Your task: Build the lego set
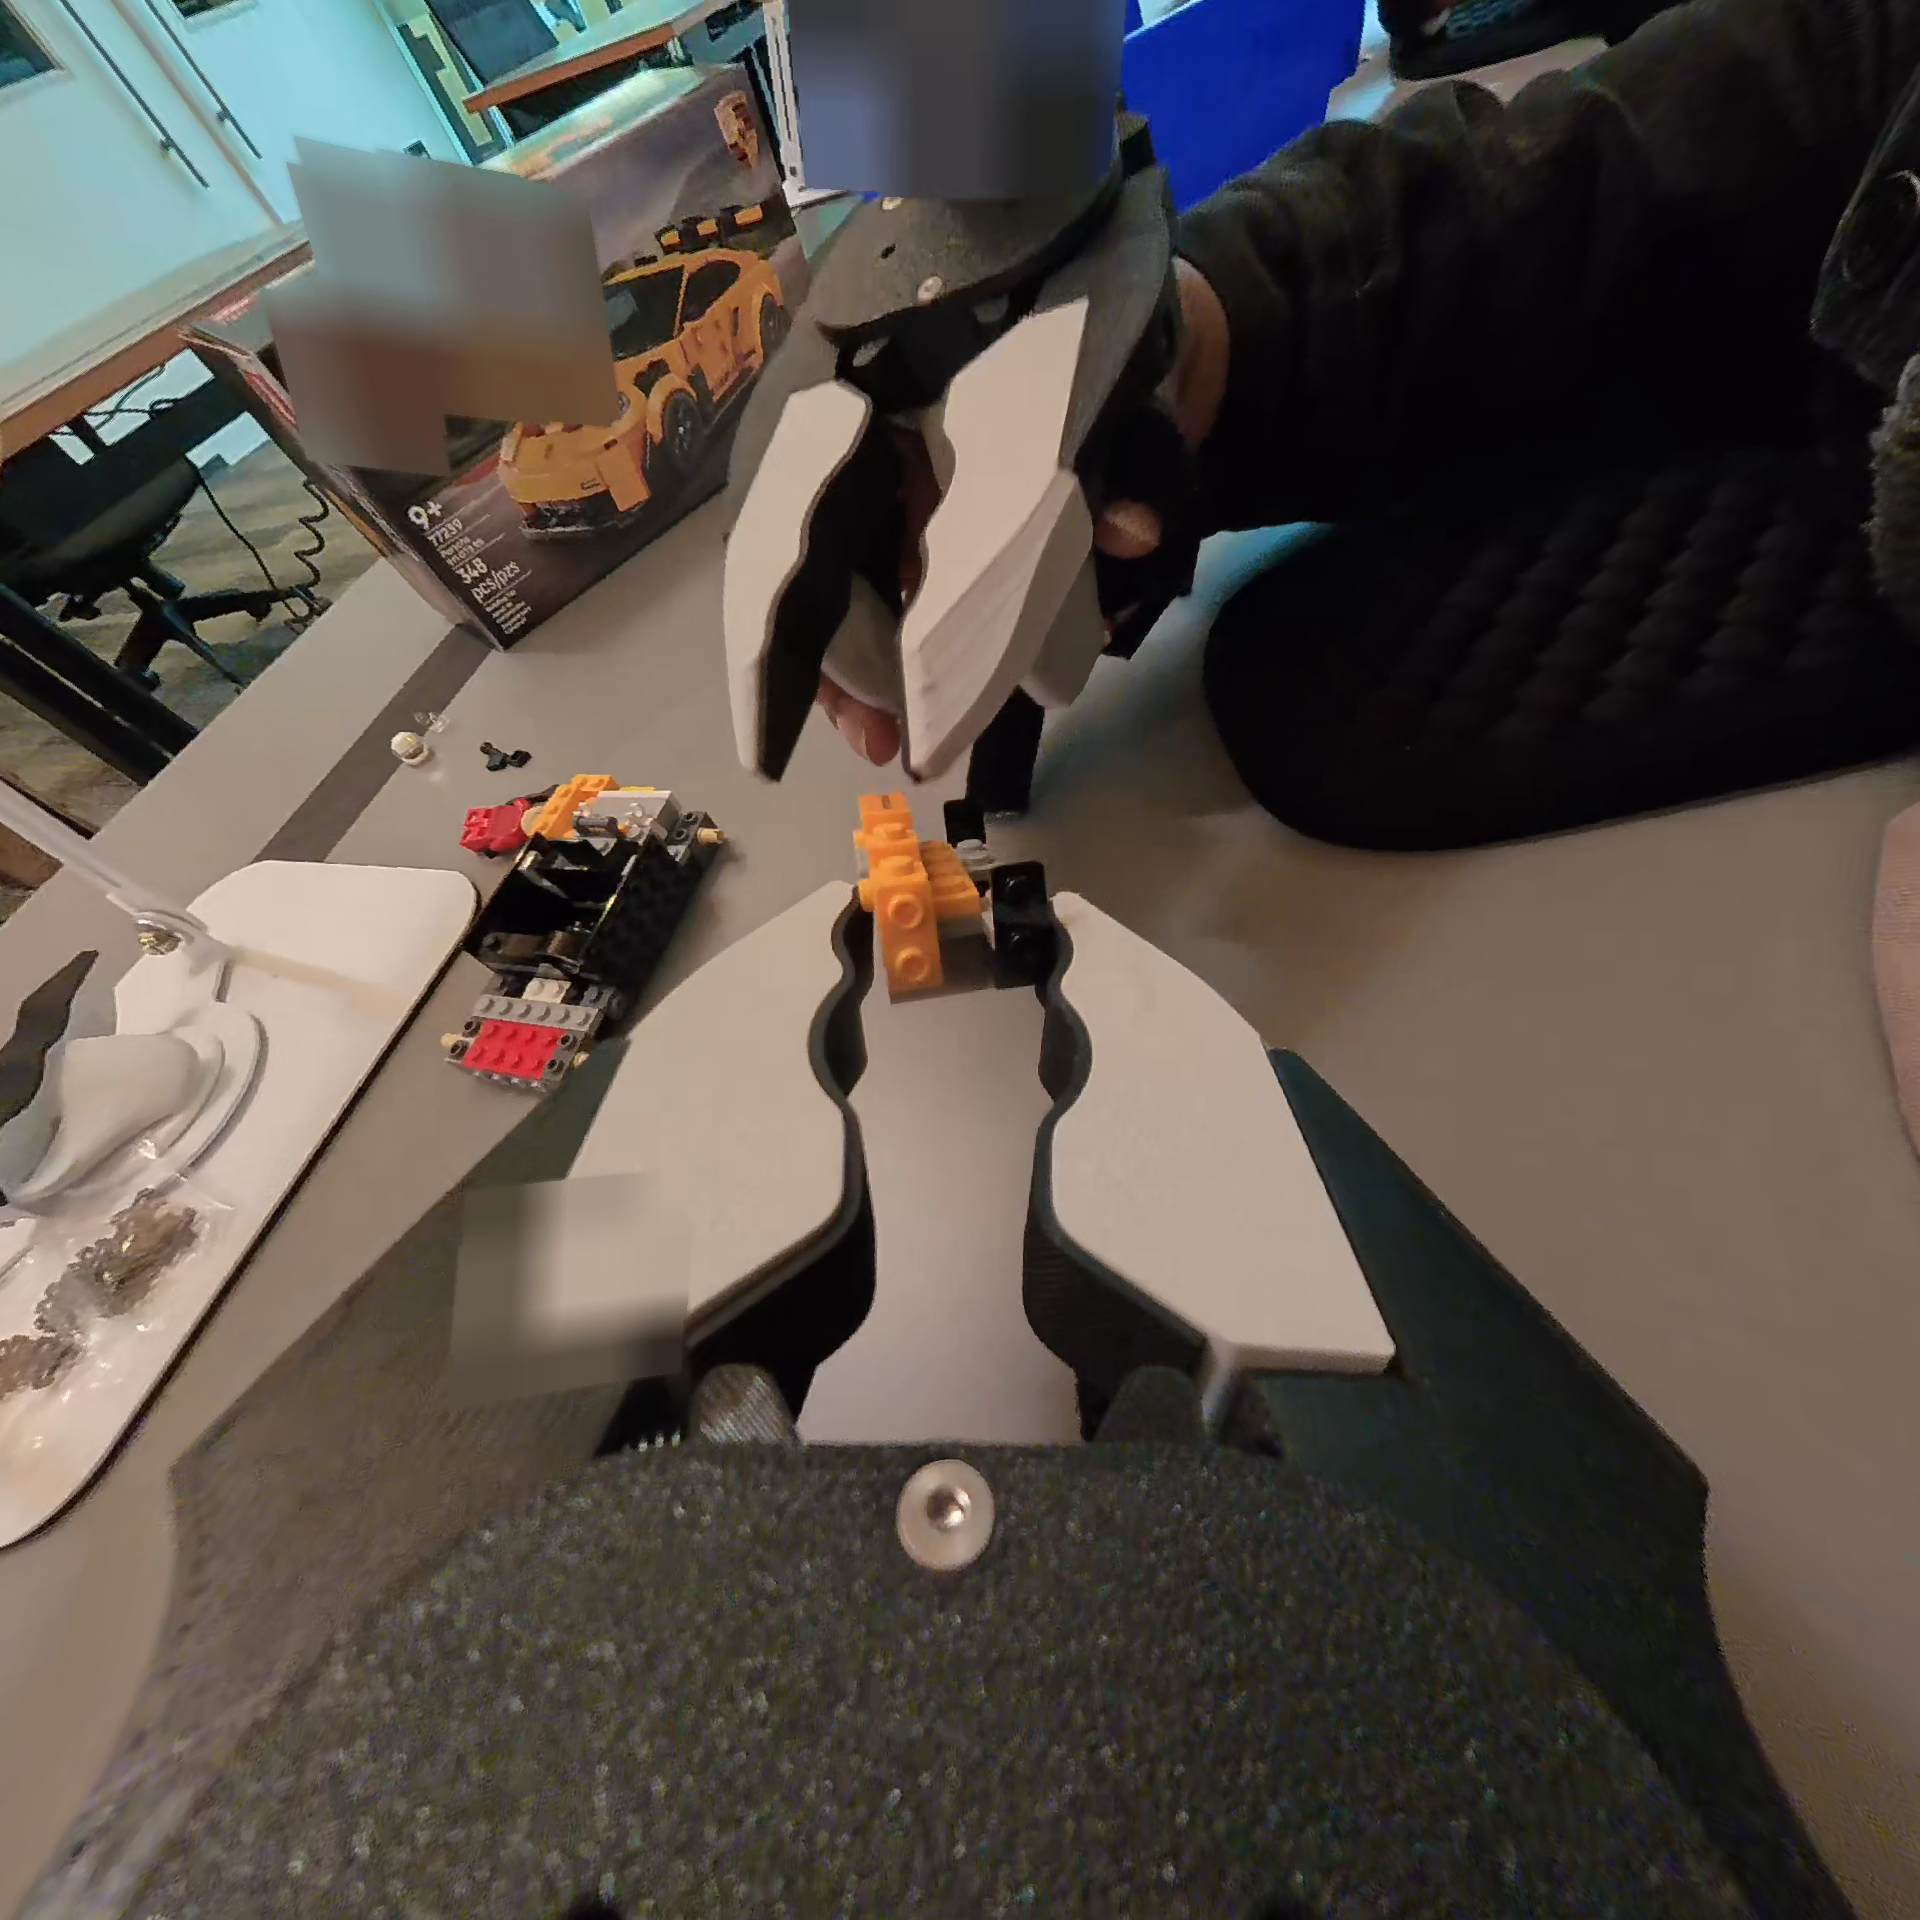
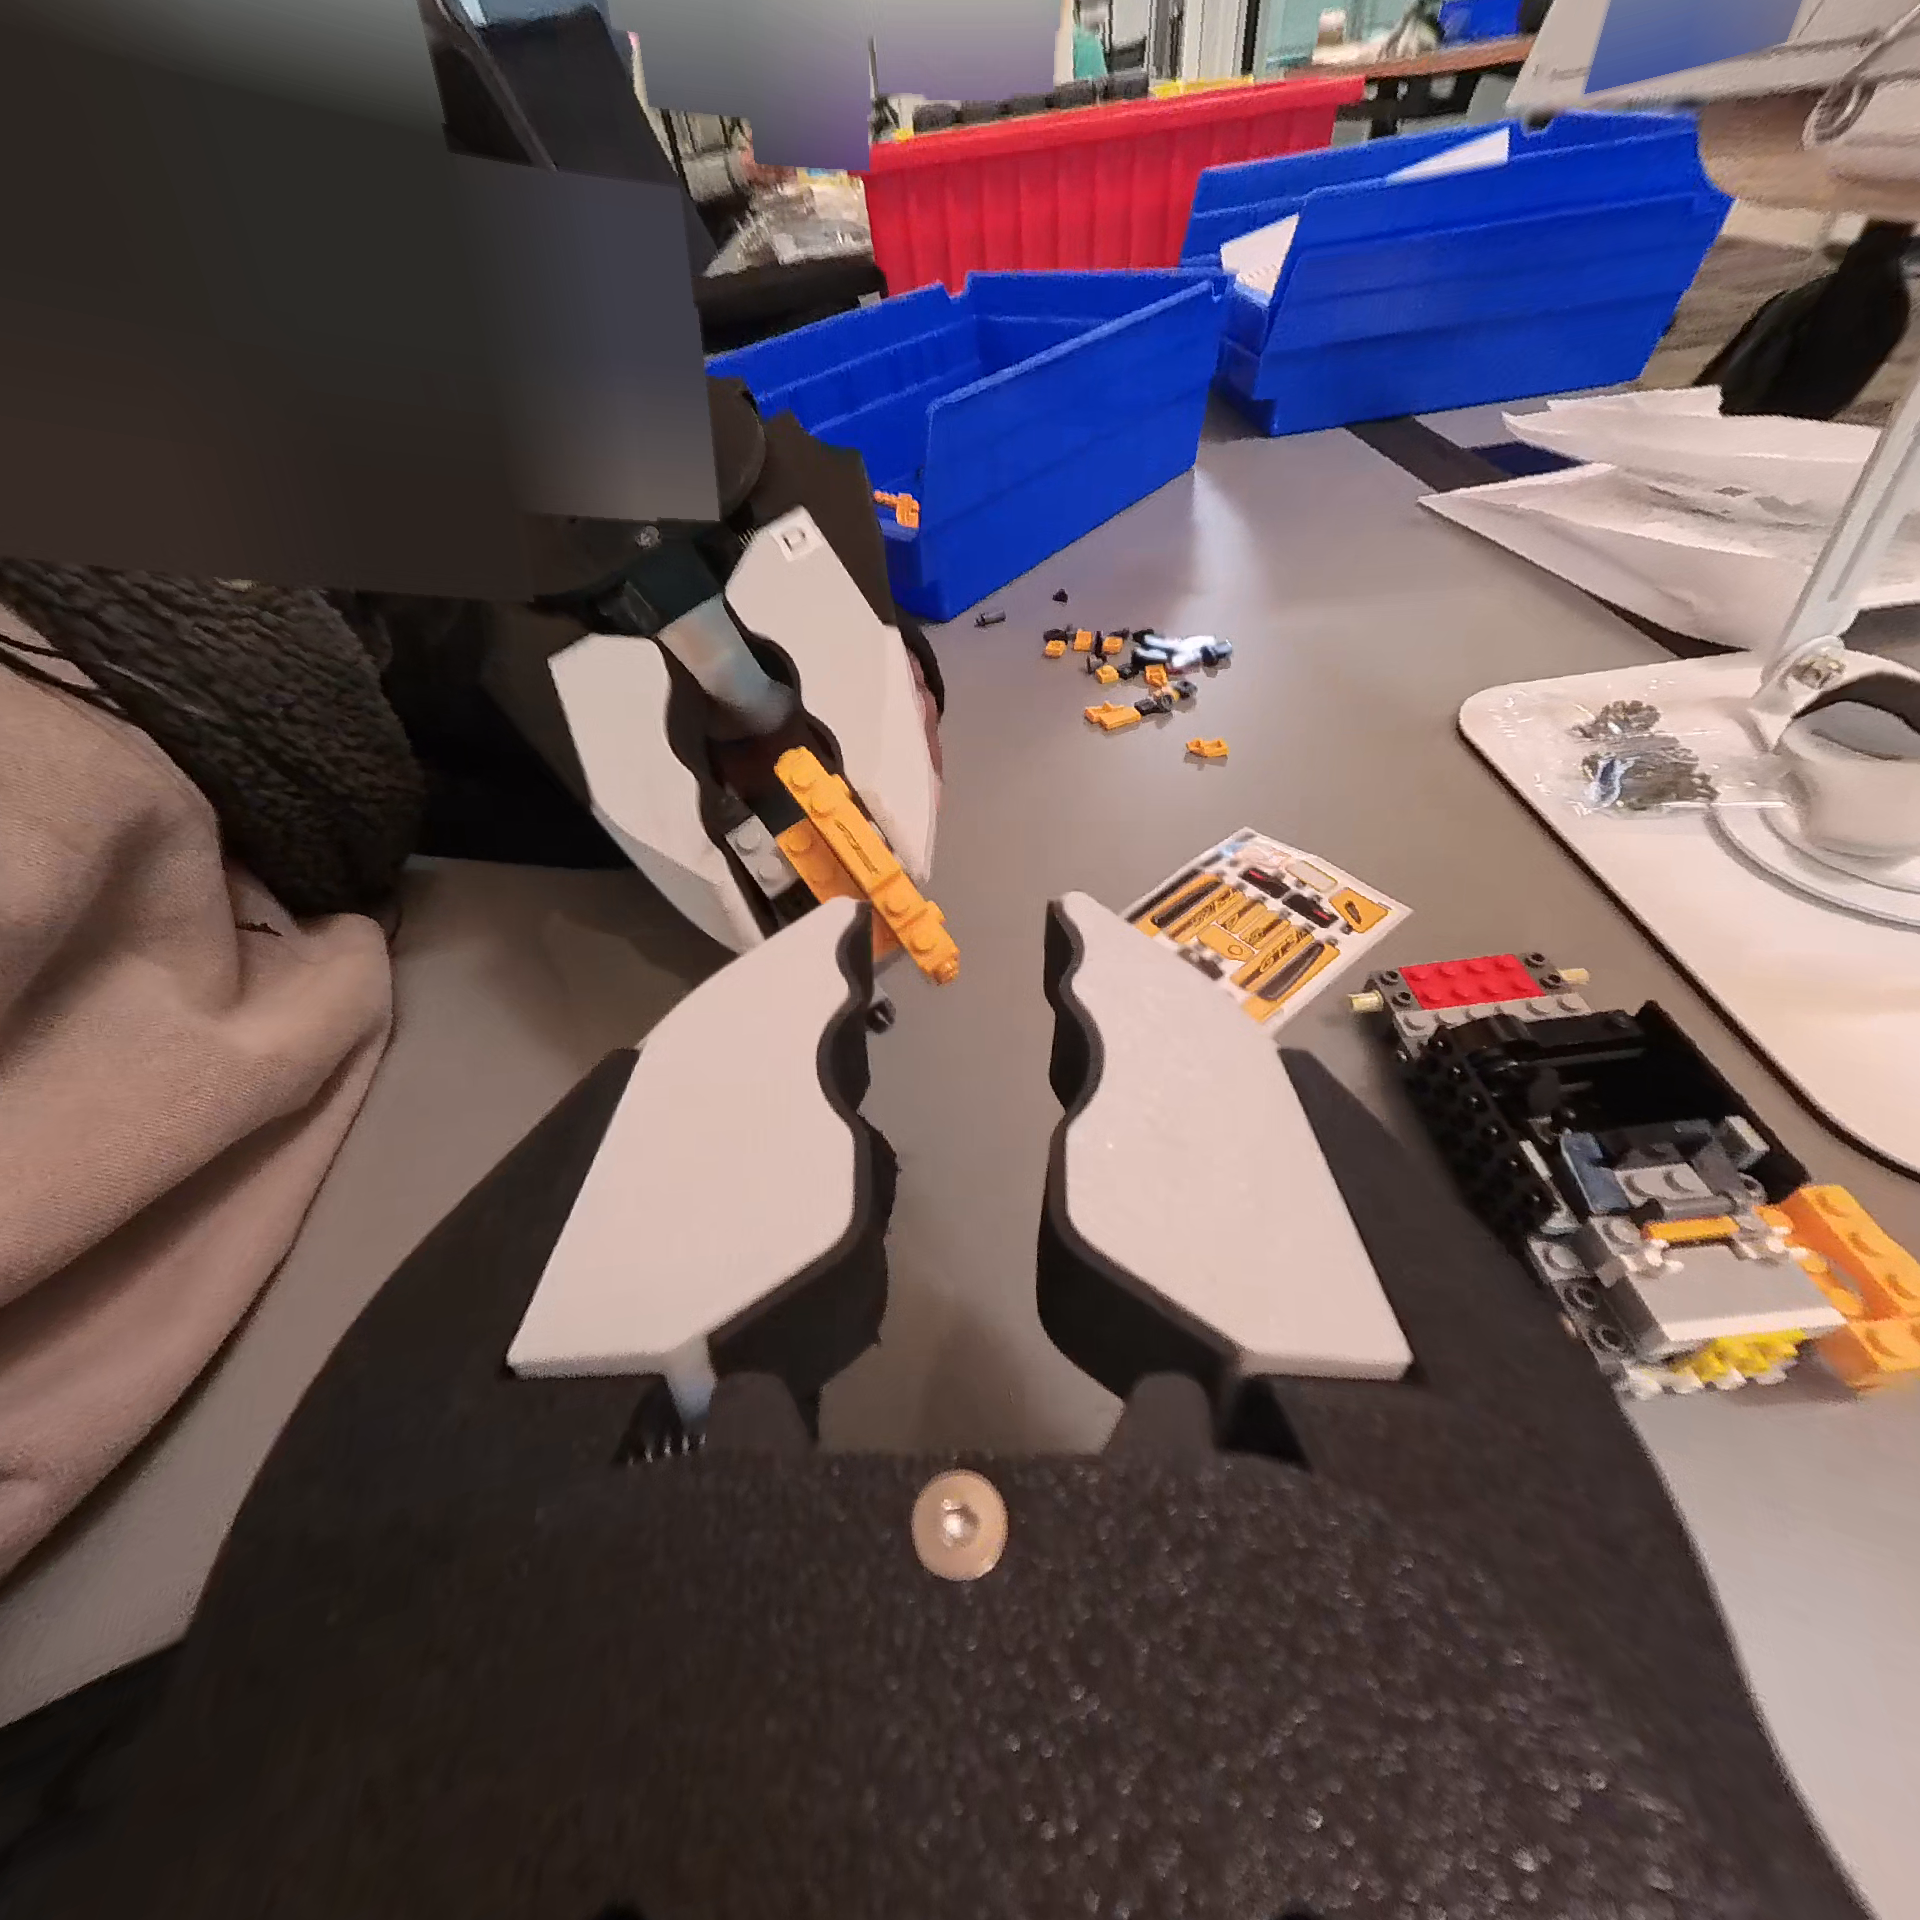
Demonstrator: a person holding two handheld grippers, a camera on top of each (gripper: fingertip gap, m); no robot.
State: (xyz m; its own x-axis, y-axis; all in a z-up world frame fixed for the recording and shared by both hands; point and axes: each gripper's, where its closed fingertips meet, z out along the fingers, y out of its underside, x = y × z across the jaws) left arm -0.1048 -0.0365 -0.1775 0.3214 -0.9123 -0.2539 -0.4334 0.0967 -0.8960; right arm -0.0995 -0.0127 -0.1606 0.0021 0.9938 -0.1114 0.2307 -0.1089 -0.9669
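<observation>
The left gripper (image 1: 951, 925) grasps a small orange-and-black brick cluster (image 1: 940, 914) at the centre of the left wrist view, pinched at the very tips, likely so the studded faces stay free for the next piece. In the right wrist view the same cluster (image 2: 852, 852) pokes out centre-left with its orange strip angled toward the other tool, offered up for a mating part, by the look of it.

The right gripper (image 2: 956, 935) has its jaws released with nothing between them, and hangs just beside that strip; in the left wrist view it (image 1: 831, 769) sits upper centre, tips pointing down at the cluster.

The car chassis (image 2: 1621, 1174) waits on the grey surface (image 2: 1299, 582) at lower right, apart from both tools, probably parked until the sub-assembly is ready. Loose orange and black pieces (image 2: 1138, 675) lie scattered upper centre, before a blue bin (image 2: 1039, 436). A sticker sheet (image 2: 1262, 920) lies flat beside the chassis.
</observation>
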